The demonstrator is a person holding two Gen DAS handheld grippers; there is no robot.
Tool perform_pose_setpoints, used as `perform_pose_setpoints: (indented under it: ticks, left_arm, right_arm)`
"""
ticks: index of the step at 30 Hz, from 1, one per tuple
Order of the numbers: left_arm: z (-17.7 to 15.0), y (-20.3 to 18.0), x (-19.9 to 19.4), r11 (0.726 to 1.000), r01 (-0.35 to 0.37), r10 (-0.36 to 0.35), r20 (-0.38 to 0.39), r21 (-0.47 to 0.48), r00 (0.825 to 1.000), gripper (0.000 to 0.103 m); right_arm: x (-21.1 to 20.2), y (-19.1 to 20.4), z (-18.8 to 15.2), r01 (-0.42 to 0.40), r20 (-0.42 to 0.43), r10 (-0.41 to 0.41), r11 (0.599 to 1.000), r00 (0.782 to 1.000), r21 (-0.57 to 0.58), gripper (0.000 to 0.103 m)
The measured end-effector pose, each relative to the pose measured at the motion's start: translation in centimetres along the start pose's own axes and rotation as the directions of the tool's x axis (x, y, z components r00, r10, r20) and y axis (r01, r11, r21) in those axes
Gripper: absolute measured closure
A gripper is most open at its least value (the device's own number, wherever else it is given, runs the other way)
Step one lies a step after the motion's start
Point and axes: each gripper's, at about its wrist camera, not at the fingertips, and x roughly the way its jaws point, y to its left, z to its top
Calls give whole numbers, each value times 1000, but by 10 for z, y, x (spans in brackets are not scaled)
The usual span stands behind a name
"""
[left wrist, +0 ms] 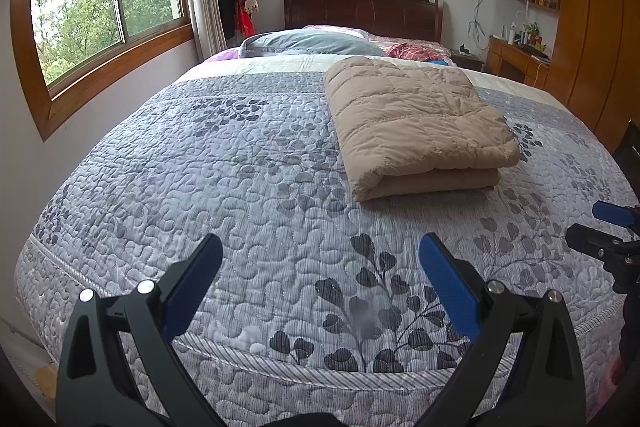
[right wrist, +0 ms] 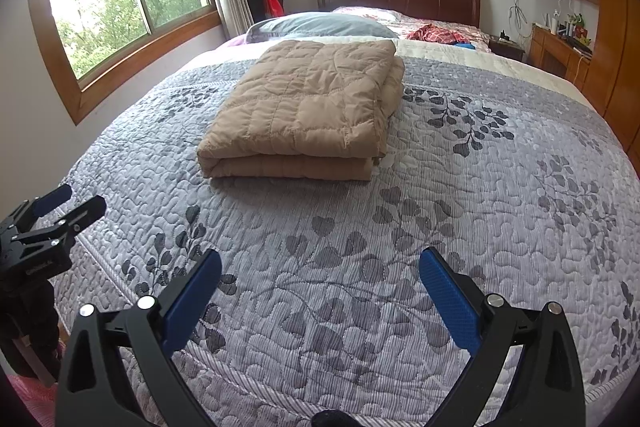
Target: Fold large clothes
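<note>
view from both wrists at the foot of the bed. my left gripper point(left wrist: 320, 291) stood wide open with nothing between its blue pads point(left wrist: 192, 291); my right gripper point(right wrist: 320, 303) was equally spread and empty, and both hung above the near end of the grey leaf-print quilted bedspread point(left wrist: 200, 167), well short of the garment. the tan quilted garment point(right wrist: 304, 107) lay in a compact rectangular stack near the middle of the bed, apart from the grey pillow point(right wrist: 320, 23) and the red patterned cloth point(right wrist: 436, 34) beside the headboard. i judged the folding essentially complete. risks from here: a further pinch at the top layer alone could have peeled it back and undone the stack, since the padded fabric looked puffy and springy; a low sweep of either gripper could have caught the bedspread and dragged the bundle askew; the loose edges on the stack's right side, not quite flush, could have slumped open if nudged.
</note>
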Motion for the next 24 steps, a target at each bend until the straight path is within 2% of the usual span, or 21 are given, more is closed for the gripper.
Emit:
perform_pose_setpoints:
  ticks: [24]
  left_arm:
    - [3,-2,2,1000,6,-6,-3,17,1000,5]
  right_arm:
    - [2,0,0,-2,-4,2,1000,1000,-1,4]
